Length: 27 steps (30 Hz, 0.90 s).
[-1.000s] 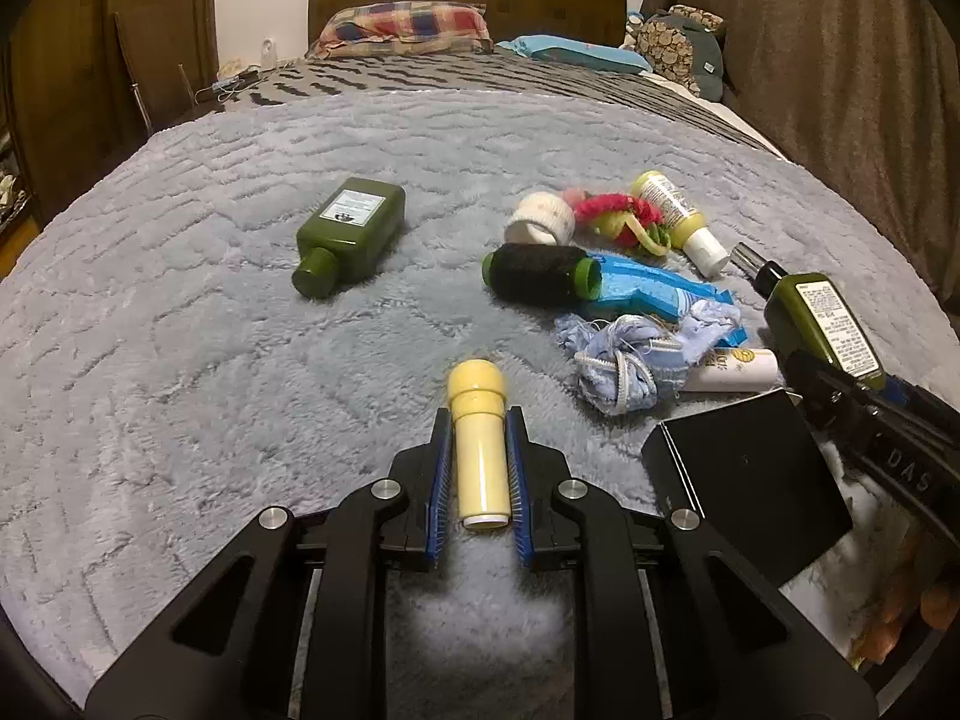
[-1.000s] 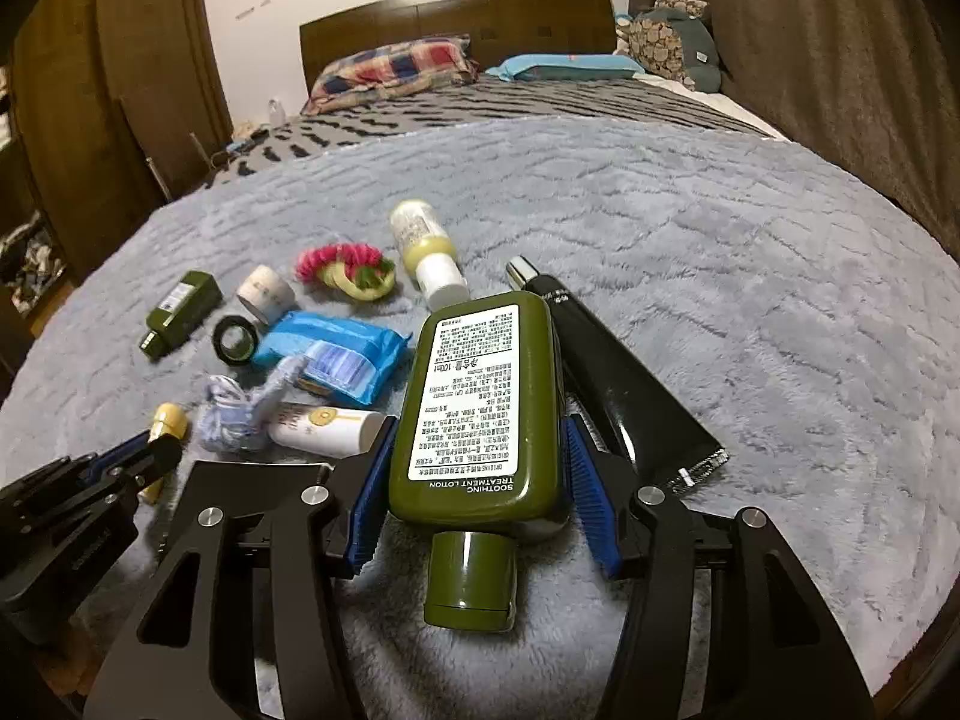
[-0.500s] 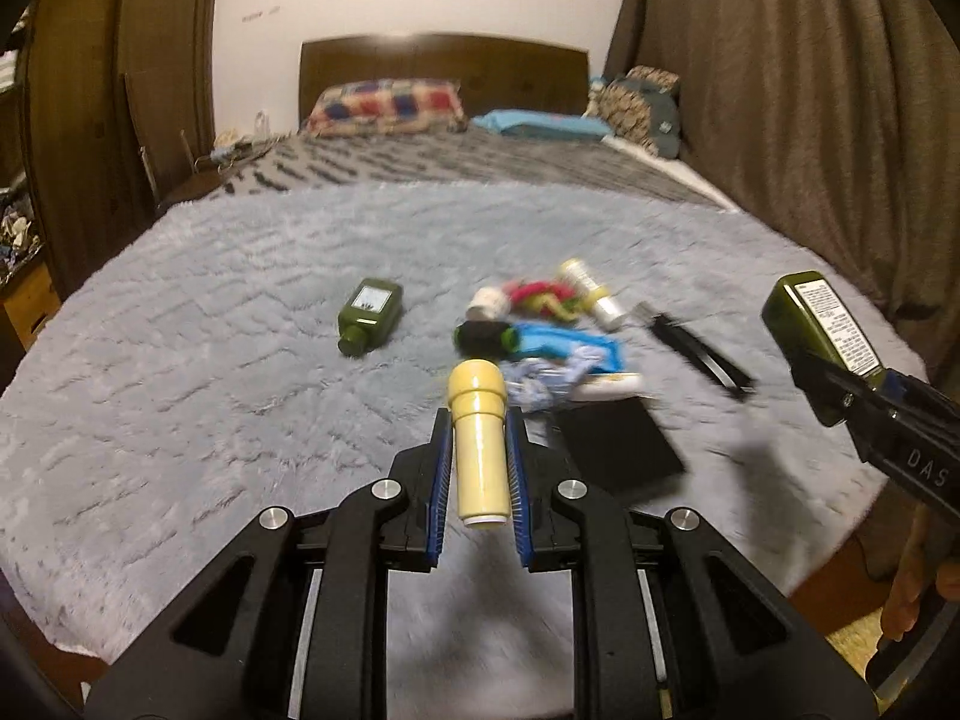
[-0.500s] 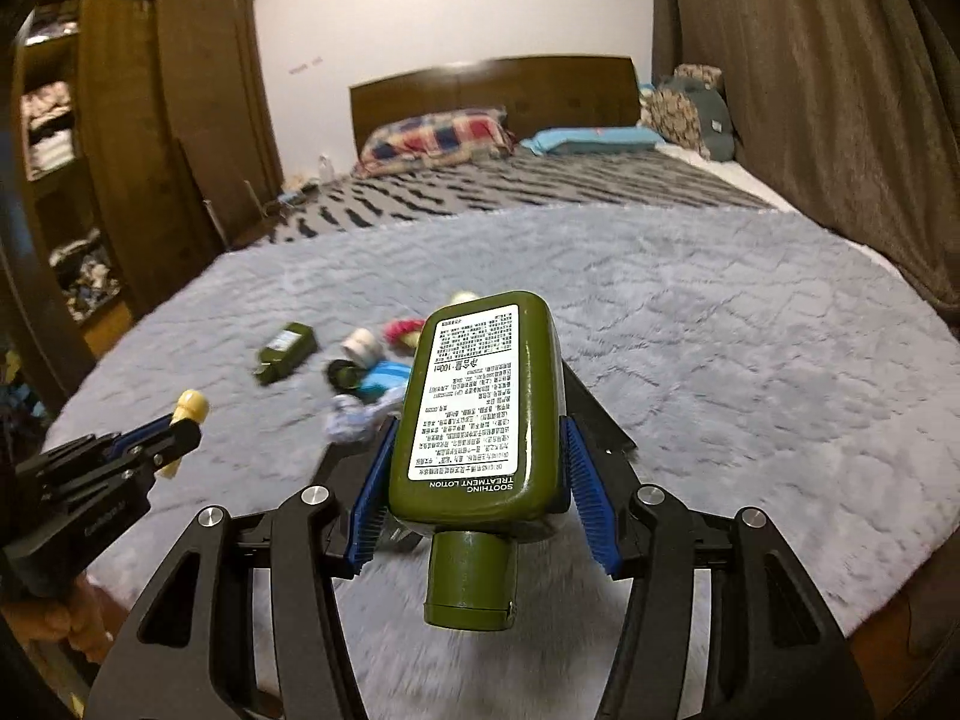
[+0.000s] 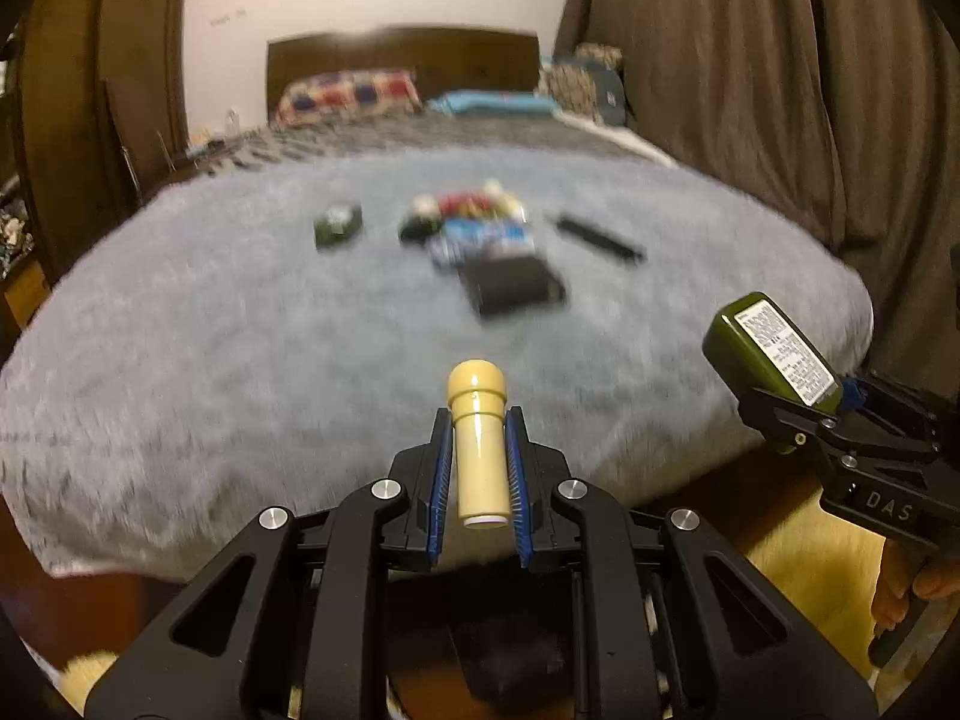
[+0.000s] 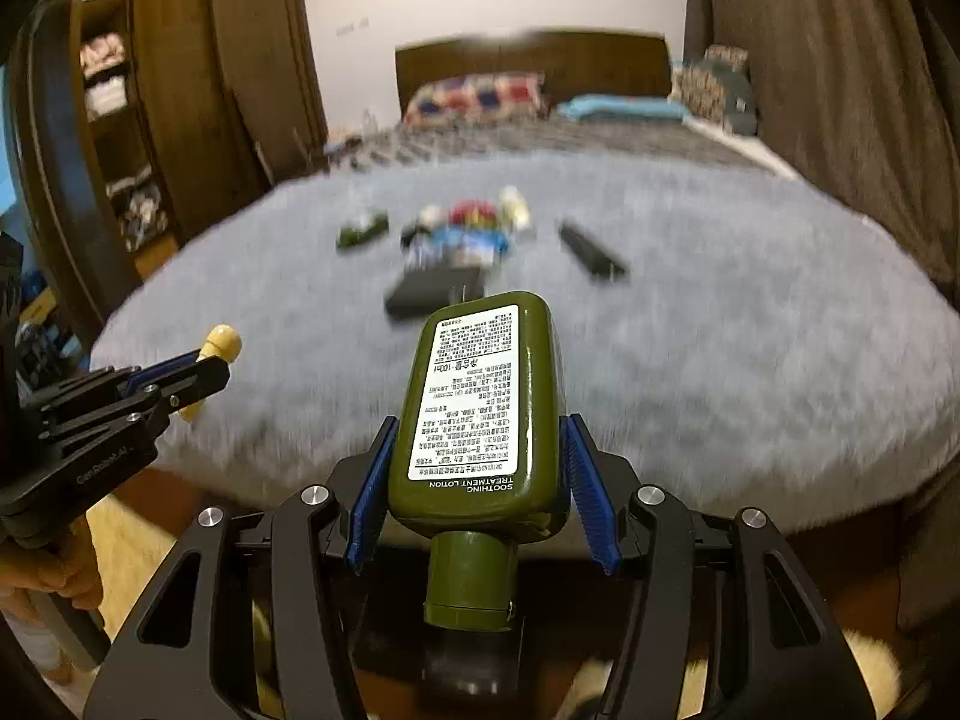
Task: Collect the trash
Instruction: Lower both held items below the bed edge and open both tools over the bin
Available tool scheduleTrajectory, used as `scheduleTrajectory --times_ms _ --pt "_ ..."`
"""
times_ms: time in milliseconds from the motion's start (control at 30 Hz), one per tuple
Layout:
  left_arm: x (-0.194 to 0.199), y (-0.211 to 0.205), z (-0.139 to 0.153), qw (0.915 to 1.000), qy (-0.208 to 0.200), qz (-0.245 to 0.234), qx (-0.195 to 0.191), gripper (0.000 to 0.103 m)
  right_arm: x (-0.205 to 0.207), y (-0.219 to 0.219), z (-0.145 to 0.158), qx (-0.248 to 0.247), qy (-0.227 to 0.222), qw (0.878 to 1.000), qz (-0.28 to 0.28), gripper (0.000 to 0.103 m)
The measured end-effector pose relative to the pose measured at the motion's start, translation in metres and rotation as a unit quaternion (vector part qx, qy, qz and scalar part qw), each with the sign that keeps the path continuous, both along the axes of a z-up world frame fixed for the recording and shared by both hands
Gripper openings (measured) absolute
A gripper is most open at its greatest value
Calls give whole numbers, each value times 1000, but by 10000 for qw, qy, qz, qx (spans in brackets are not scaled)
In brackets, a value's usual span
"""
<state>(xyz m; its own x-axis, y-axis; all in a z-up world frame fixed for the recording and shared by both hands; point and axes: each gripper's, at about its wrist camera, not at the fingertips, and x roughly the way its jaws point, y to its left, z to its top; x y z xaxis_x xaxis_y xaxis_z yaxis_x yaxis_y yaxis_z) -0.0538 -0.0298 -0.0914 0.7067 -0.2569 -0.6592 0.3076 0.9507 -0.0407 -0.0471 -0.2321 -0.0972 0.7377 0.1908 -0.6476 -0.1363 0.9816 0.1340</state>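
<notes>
- While both grippers hang off the near edge of the bed (image 5: 180, 360), each carries one item clear of the grey blanket.
- Left gripper (image 5: 478, 468): fingers clamped on a small cream-yellow tube (image 5: 478, 438), its round cap pointing forward.
- Right gripper (image 6: 477, 480): fingers clamped on the sides of a green lotion bottle (image 6: 480, 408), white label up, cap toward the camera.
- Remaining items on the bed, blurred: a small green bottle (image 5: 338, 225), a black flat box (image 5: 516, 288), a black tube (image 5: 600, 237) and a mixed cluster with a blue packet (image 5: 480, 237) between them.
- Cluster lies well apart from both grippers.
- Wooden floor (image 5: 804, 570) shows below the bed edge.
- A hand (image 6: 42, 570) grips the left gripper's handle in the right wrist view.
</notes>
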Motion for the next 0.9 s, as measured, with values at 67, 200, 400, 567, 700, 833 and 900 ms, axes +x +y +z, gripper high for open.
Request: scheduleTrajectory --times_ms 67,200,400,567,700,833,900 --pt "-4 0 -19 9996 245 -54 84 16 -6 4 -21 6 334 9994 95 55" --pt "-7 -2 -59 9967 780 -147 182 16 -2 12 -62 11 950 9953 203 55" --pt "-7 -14 -117 9866 1572 -362 236 16 6 20 -110 80 1535 9878 266 55" --pt "3 -18 -162 9731 2246 -472 194 16 21 14 -154 415 2259 9732 129 55" --pt "12 -20 -187 9623 2662 -562 56 16 32 17 -176 389 2550 9661 63 55" --pt "20 -24 -204 9548 2904 -634 52 16 41 24 -196 443 2860 9572 71 55" --pt "22 -26 -207 9529 2963 -650 63 16 42 25 -201 472 2918 9553 68 55"
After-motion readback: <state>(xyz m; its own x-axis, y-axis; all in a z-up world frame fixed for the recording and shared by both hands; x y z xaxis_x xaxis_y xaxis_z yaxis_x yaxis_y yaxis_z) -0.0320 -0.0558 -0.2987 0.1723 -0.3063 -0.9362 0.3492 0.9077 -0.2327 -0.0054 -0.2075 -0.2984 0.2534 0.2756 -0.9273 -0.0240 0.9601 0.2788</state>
